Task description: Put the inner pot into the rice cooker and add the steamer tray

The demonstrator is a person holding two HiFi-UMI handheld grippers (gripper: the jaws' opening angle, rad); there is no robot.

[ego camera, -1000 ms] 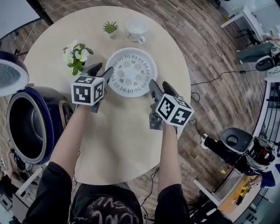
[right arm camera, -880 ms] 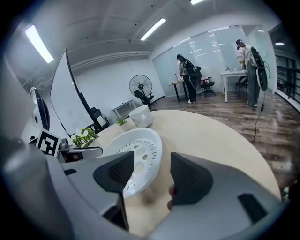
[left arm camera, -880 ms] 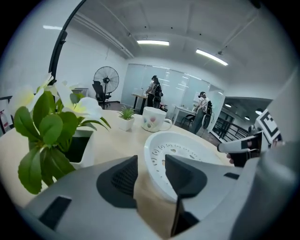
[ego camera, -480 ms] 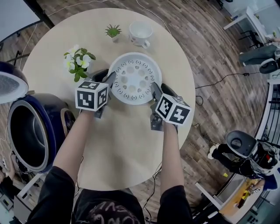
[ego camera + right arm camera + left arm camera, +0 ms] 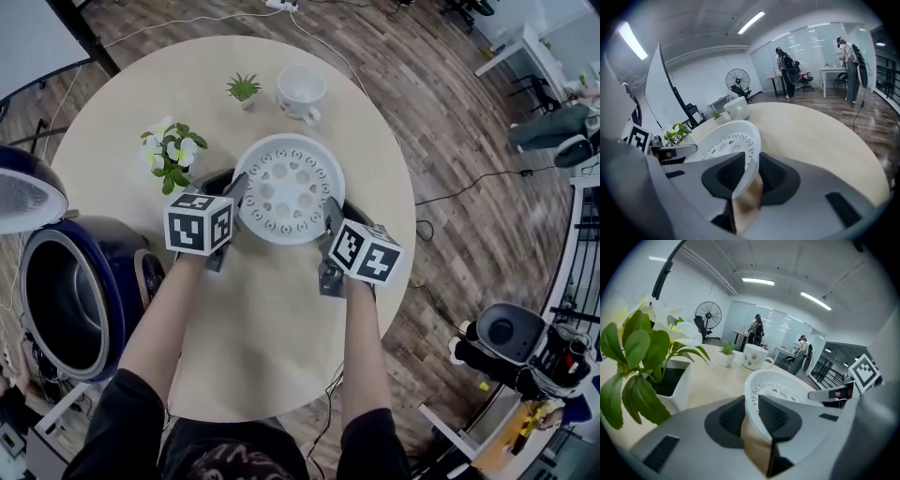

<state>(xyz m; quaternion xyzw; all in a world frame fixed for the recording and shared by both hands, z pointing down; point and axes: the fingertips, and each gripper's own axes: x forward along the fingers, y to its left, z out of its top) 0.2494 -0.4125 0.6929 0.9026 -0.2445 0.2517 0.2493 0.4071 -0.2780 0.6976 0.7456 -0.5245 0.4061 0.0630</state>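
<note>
Table [image 5: 253, 319] fills much of the head view. Cooker [image 5: 70, 291] stands open well left of the left gripper [image 5: 752, 413], cut off by the frame edge, its dark inside hard to read. Tray [image 5: 289, 187] lies between the grippers: left jaws, just closing, pinch its left rim, and the right gripper [image 5: 751, 171], likewise just closing, pinches the right rim. Cubes [image 5: 199, 223] hide the jaws from above. Flowers [image 5: 169, 150] stand just left of the left gripper; cup [image 5: 300, 89] and plant [image 5: 244, 87] sit beyond the tray.
</note>
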